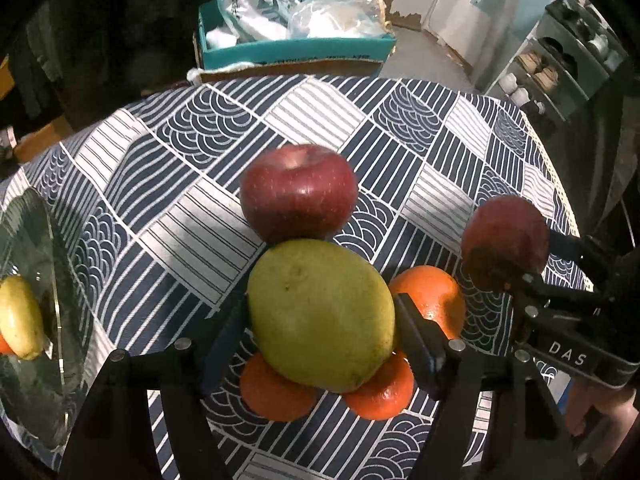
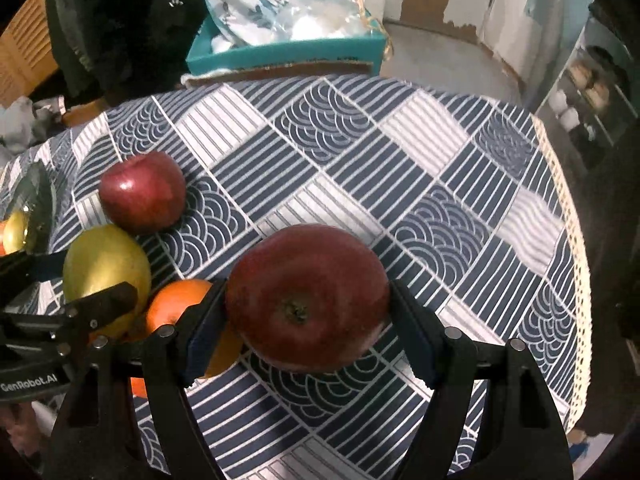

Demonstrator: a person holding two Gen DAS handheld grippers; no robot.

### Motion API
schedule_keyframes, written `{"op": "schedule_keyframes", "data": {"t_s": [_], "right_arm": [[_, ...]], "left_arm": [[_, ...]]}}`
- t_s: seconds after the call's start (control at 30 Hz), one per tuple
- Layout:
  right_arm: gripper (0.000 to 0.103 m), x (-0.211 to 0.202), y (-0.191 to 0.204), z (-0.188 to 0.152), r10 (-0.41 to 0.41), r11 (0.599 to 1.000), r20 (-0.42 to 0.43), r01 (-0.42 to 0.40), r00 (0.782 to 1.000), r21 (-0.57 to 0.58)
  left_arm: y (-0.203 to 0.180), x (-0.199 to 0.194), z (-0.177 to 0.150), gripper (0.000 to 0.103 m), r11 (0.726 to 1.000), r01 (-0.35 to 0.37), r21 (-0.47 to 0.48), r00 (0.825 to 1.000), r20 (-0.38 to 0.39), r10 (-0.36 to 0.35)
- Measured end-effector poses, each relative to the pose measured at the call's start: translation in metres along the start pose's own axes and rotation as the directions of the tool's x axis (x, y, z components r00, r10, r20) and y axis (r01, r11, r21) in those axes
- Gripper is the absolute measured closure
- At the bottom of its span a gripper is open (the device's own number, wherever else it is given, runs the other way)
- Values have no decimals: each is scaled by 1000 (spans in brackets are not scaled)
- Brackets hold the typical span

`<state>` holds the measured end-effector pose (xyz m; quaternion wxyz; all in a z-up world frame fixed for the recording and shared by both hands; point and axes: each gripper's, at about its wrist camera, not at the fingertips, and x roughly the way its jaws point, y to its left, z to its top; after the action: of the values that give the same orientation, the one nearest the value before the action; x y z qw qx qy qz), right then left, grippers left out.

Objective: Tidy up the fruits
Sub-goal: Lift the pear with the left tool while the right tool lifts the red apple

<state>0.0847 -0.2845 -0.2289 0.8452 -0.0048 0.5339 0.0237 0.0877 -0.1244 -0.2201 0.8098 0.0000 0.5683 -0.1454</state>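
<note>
While left tool (image 1: 320,320) pinches green mango (image 1: 320,312), right tool (image 2: 308,312) grips red apple (image 2: 306,296) btwn fingers.

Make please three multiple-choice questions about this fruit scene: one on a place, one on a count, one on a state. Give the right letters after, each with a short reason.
1. Where does the free red apple lie?
A. on the glass plate
B. on the tablecloth, behind the green fruit
C. in the teal box

2. How many oranges show near the green fruit in the left wrist view?
A. one
B. three
C. five

3. What is the right gripper doing?
A. holding a red apple
B. hanging open
C. holding an orange

Answers:
1 B: it rests on the tablecloth just beyond the green fruit.
2 B: one orange at the right, two below.
3 A: its fingers are shut on the held red apple, off the cloth.
</note>
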Motion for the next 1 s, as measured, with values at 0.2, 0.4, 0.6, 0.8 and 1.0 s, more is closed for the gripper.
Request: {"op": "schedule_keyframes", "data": {"t_s": [0.2, 0.4, 0.6, 0.8, 1.0], "right_arm": [[25, -21, 4, 4, -3, 1000, 54, 3, 999, -5], [25, -41, 9, 9, -4, 1000, 107, 5, 994, -12], [25, -63, 13, 14, -5, 1000, 161, 9, 987, -21], [25, -80, 15, 17, 2, 1000, 201, 4, 980, -26], [25, -103, 19, 20, 14, 999, 251, -5, 968, -34]], "left_arm": [[0, -19, -2, 28, 1000, 0, 12, 999, 33, 0], [0, -38, -2, 28, 1000, -5, 24, 997, 76, 4], [3, -61, -1, 28, 1000, -9, 14, 992, 124, 7], [5, -79, 0, 28, 1000, -19, 16, 985, 170, 16], [10, -102, 0, 28, 1000, -11, 4, 975, 220, 9]]}}
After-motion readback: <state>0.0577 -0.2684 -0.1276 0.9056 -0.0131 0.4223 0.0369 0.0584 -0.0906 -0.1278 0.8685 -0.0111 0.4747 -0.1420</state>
